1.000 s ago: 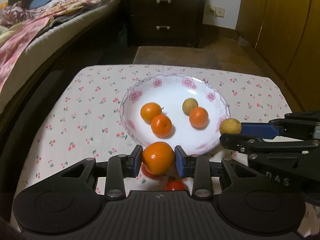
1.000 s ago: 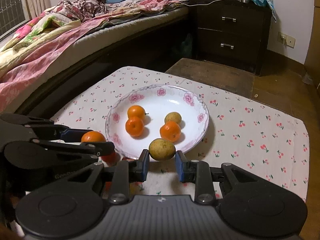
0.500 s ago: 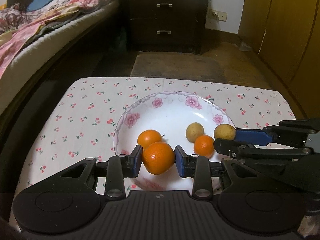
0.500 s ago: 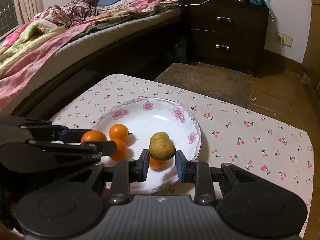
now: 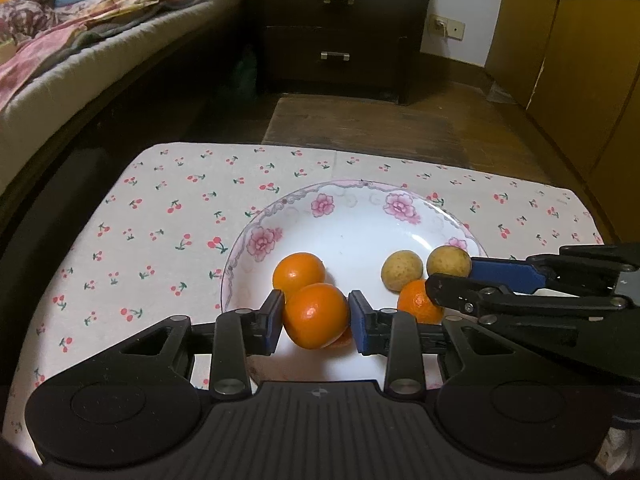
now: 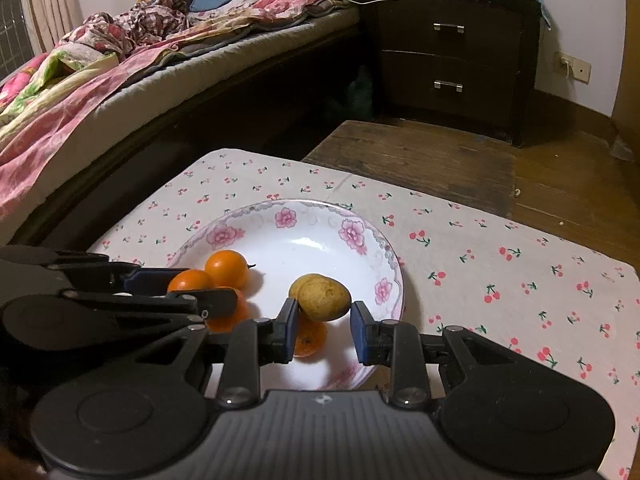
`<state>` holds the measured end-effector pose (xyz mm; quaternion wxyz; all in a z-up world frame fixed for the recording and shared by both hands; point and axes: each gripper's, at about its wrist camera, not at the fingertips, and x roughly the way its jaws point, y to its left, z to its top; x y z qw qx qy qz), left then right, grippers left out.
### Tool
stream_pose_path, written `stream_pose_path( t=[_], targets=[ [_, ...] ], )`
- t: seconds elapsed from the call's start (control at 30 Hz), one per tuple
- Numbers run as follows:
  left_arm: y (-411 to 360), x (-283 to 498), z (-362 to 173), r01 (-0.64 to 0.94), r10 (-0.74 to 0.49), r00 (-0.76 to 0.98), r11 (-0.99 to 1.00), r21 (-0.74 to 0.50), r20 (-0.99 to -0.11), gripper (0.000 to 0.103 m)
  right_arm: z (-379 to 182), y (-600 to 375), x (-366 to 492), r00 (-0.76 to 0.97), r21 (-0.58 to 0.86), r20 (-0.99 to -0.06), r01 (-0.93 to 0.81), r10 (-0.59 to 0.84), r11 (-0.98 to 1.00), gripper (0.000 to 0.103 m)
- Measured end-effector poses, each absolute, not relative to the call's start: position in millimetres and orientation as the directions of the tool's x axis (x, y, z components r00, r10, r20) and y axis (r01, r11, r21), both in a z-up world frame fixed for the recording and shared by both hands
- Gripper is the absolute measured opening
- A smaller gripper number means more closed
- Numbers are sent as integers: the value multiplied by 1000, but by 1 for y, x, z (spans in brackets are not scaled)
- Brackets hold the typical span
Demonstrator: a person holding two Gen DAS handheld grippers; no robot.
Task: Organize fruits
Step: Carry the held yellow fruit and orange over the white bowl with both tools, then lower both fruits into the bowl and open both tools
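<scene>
Both tools hang over the flowered plate on the desk — the left tool clenched on an orange, the right tool gripping a yellow-brown fruit. Four fruits lie in the plate.

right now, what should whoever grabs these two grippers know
Left gripper: shut on an orange, held over the near part of the plate.
Right gripper: shut on a yellow-brown fruit, also over the plate.
In the plate: three oranges, one mostly hidden, and one yellow-brown fruit.
Done: both fruits are carried over the plate.
Left: set both down and open.
</scene>
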<state>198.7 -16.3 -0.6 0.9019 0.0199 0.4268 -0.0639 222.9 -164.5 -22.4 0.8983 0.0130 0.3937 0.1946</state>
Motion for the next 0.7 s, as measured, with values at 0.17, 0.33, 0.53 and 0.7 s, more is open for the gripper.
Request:
stream_pose_path(
  t=[0.17, 0.33, 0.53, 0.7],
  targets=[
    [-15, 203, -1, 130, -105, 622, 991, -30, -776, 45, -23, -163, 223, 608, 183, -700, -356, 375, 917, 35],
    [-13, 204, -1, 124, -101, 617, 992, -31, -781, 51, -23, -163, 222, 609, 183, -698, -357, 377, 916, 35],
    [-15, 202, 1, 132, -92, 629, 991, -10, -772, 59, -22, -166, 221, 617, 164, -699, -354, 362, 921, 35],
    [-16, 200, 4, 130, -91, 637, 991, -9, -766, 64, -19, -170, 221, 621, 169, -697, -343, 358, 924, 35]
  ],
)
